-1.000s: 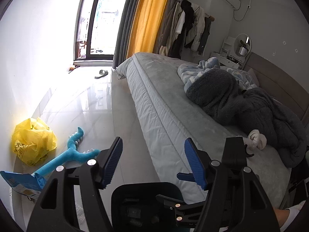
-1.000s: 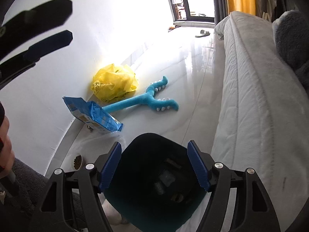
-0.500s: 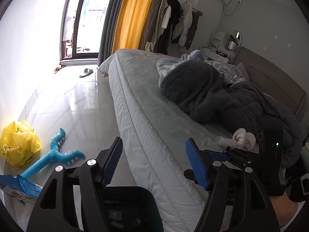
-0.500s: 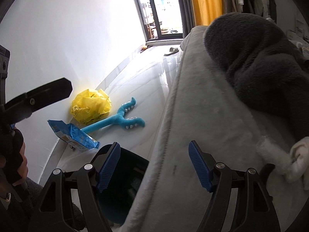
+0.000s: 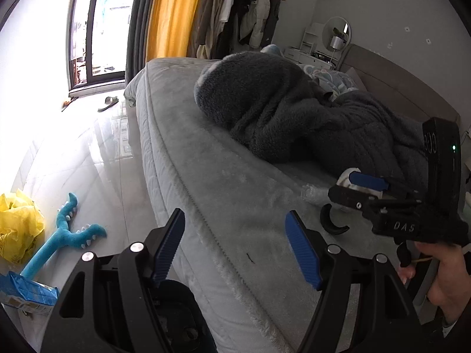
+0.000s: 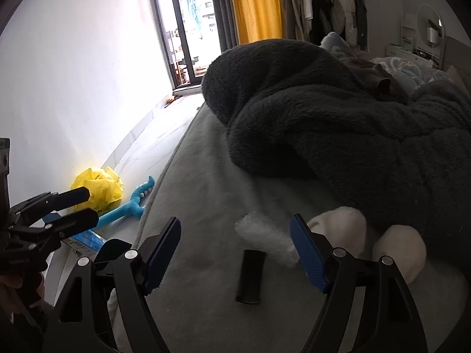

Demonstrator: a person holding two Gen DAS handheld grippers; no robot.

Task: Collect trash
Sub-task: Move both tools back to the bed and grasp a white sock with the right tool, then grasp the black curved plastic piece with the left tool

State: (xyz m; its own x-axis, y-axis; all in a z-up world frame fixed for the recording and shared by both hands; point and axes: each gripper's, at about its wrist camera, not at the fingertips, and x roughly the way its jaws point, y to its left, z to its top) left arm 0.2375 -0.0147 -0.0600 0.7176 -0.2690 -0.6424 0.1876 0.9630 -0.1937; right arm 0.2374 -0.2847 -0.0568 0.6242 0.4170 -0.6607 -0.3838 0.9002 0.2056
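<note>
My right gripper (image 6: 235,253) hangs over the grey bed (image 6: 200,200), its jaws opening. A small black curved piece (image 6: 250,275) lies on the bed below the gap, untouched by the pads. Just beyond it sits a crumpled white wad (image 6: 265,235), beside rolled white socks (image 6: 338,226). My left gripper (image 5: 235,250) hovers over the bed's edge, jaws opening with nothing between them. Under it stands the black bin (image 5: 176,309). The left wrist view shows the right gripper (image 5: 353,189) by the wad (image 5: 313,192) and the black piece (image 5: 332,223).
A dark fleece blanket (image 5: 294,111) is heaped on the bed. On the floor by the white wall lie a yellow plastic bag (image 5: 17,229), a blue plush toy (image 5: 64,235) and a blue packet (image 5: 26,291). A slipper (image 5: 107,103) lies near the window.
Both views have swung from the floor and bin onto the bed. The right gripper has travelled across to the white wad and black piece. Both pairs of jaws stand slightly wider.
</note>
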